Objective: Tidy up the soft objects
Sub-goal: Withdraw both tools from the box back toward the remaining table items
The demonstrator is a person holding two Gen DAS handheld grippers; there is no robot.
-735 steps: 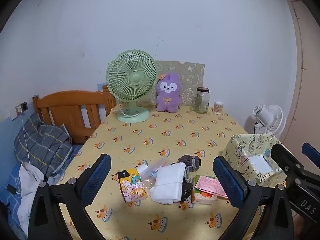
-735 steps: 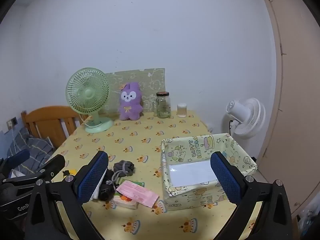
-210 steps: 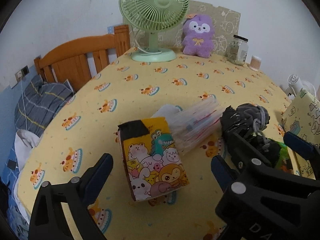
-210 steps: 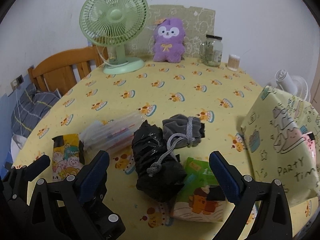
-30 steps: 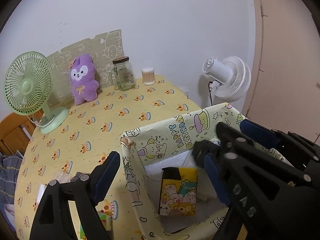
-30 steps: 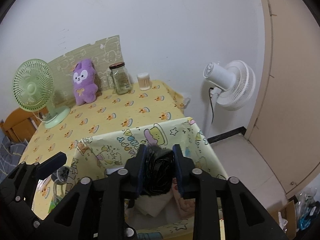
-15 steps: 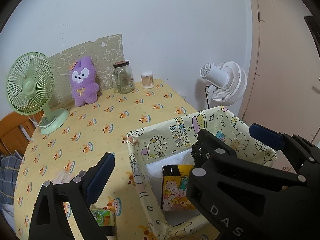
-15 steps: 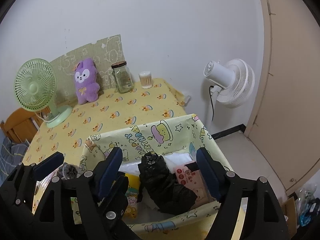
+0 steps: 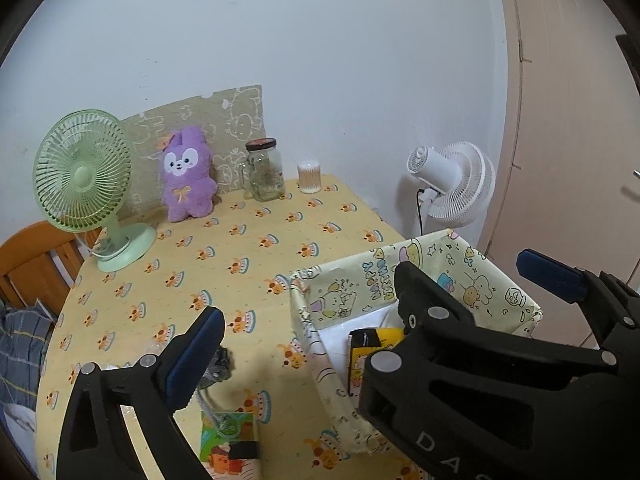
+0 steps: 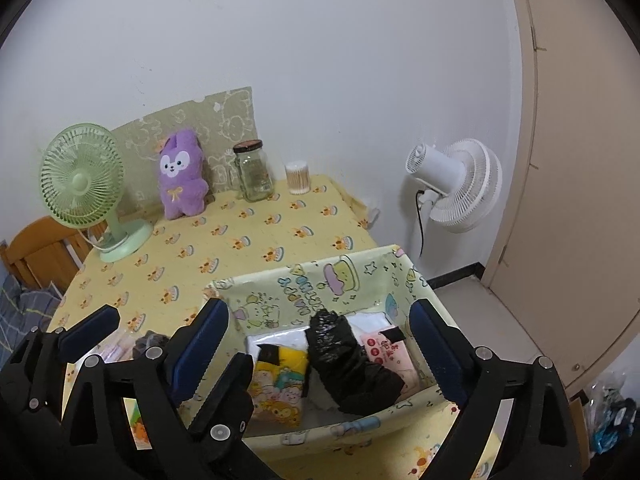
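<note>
A yellow patterned fabric box (image 10: pixel 320 280) stands at the table's near right corner. Inside lie a black soft bag (image 10: pixel 348 364), a yellow cartoon pack (image 10: pixel 280 376), a pink pack (image 10: pixel 390 354) and white folded cloth (image 10: pixel 276 336). My right gripper (image 10: pixel 320 344) is open and empty, raised above the box. My left gripper (image 9: pixel 360 360) is open and empty to the box's left; its left finger (image 9: pixel 196 352) shows, and the right gripper's body hides its right side. A grey drawstring pouch (image 9: pixel 218 366) and a green pack (image 9: pixel 228 440) lie on the table. The box also shows in the left wrist view (image 9: pixel 340 292).
A green desk fan (image 10: pixel 82 184), a purple plush (image 10: pixel 180 174), a glass jar (image 10: pixel 252 176) and a cotton swab tub (image 10: pixel 298 178) stand at the table's far edge. A white floor fan (image 10: pixel 460 184) is beyond the right edge. A wooden chair (image 9: pixel 32 264) is at left.
My right gripper opened and let the black bag fall into the box, then drew back and up. My left gripper also pulled back from the box.
</note>
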